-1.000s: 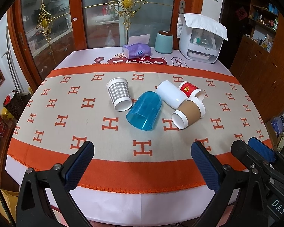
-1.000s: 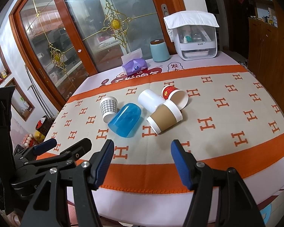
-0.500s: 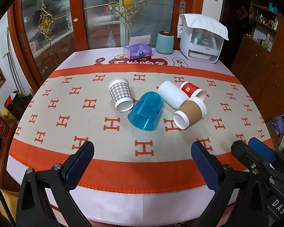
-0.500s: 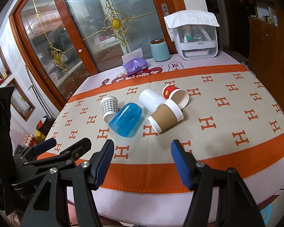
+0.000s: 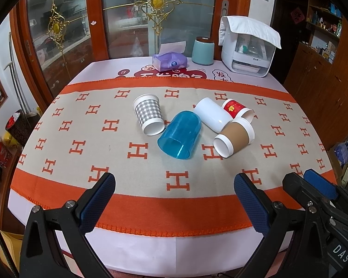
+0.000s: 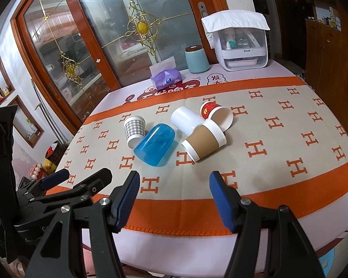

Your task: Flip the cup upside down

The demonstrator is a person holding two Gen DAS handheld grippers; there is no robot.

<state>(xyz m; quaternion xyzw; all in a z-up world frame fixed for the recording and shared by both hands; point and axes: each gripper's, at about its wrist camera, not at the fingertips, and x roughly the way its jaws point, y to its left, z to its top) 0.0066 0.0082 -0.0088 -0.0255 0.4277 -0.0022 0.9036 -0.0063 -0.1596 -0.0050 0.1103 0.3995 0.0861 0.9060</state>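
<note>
Several cups lie on their sides in the middle of the table: a clear blue plastic cup (image 5: 179,135) (image 6: 155,145), a grey checked paper cup (image 5: 149,115) (image 6: 134,129), a white cup (image 5: 212,113) (image 6: 185,120), a brown-sleeved paper cup (image 5: 234,137) (image 6: 204,143) and a red paper cup (image 5: 237,110) (image 6: 217,113). My left gripper (image 5: 174,199) is open and empty, over the table's near edge. My right gripper (image 6: 174,199) is open and empty, also at the near edge, to the right of the left one (image 6: 58,185).
The table wears an orange and beige cloth (image 5: 118,162) with H marks. At the far edge stand a purple tissue pack (image 5: 169,61), a teal canister (image 5: 203,51) and a white appliance under a cloth (image 5: 248,51). Glass doors stand behind; wooden cabinets on the right.
Both views have shifted very slightly; the cups sit a touch lower in the left wrist view. The cups themselves have not moved and both grippers stay open.
</note>
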